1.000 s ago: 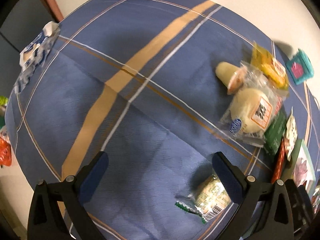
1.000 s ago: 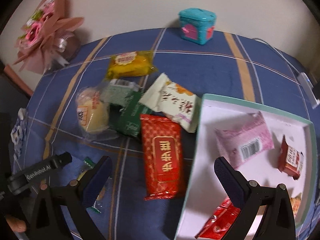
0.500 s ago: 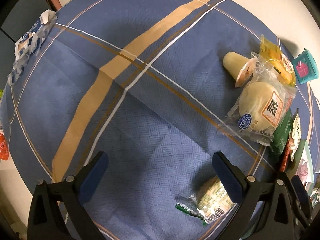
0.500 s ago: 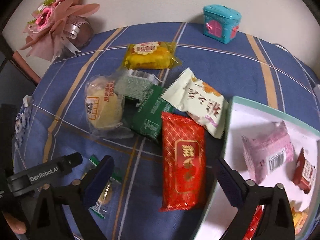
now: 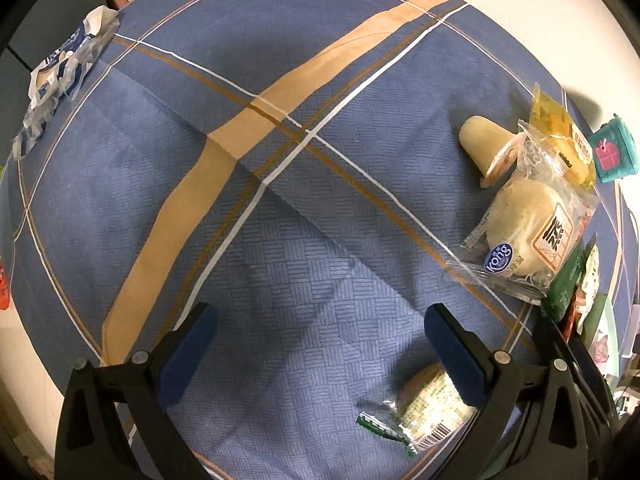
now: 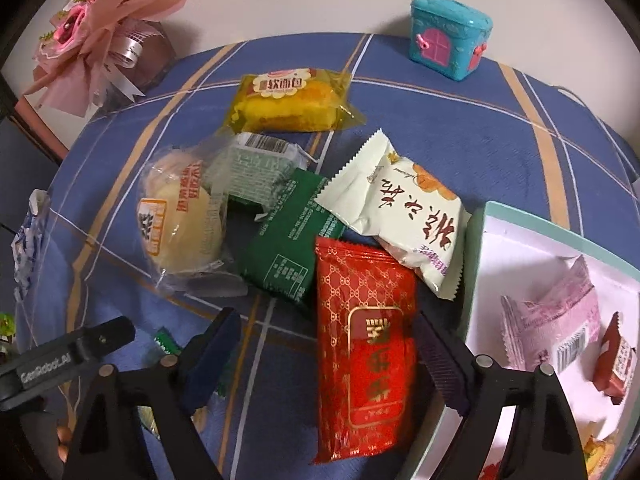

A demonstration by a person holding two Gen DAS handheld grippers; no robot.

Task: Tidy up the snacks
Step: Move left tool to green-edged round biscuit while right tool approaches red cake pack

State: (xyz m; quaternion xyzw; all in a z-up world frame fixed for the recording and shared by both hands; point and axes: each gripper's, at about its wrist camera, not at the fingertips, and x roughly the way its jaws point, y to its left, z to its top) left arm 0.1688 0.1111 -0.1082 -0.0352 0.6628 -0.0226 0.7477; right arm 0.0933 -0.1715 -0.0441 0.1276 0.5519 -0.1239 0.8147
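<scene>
The right gripper (image 6: 328, 356) straddles the red packet (image 6: 366, 344); its jaws have just been closing, though the pads are not yet pressing it. The left gripper (image 5: 320, 348) hangs released over bare cloth, a small green-ended snack (image 5: 424, 412) just beside its right finger. Beside the red packet, the white box (image 6: 476, 240) already holds a pink packet (image 6: 556, 316) and a small red one (image 6: 616, 364). Still loose on the tablecloth (image 6: 460, 128): white packet (image 6: 400, 208), green packet (image 6: 288, 236), bun (image 6: 180, 224), yellow cake (image 6: 292, 100). The sorting looks under half done.
</scene>
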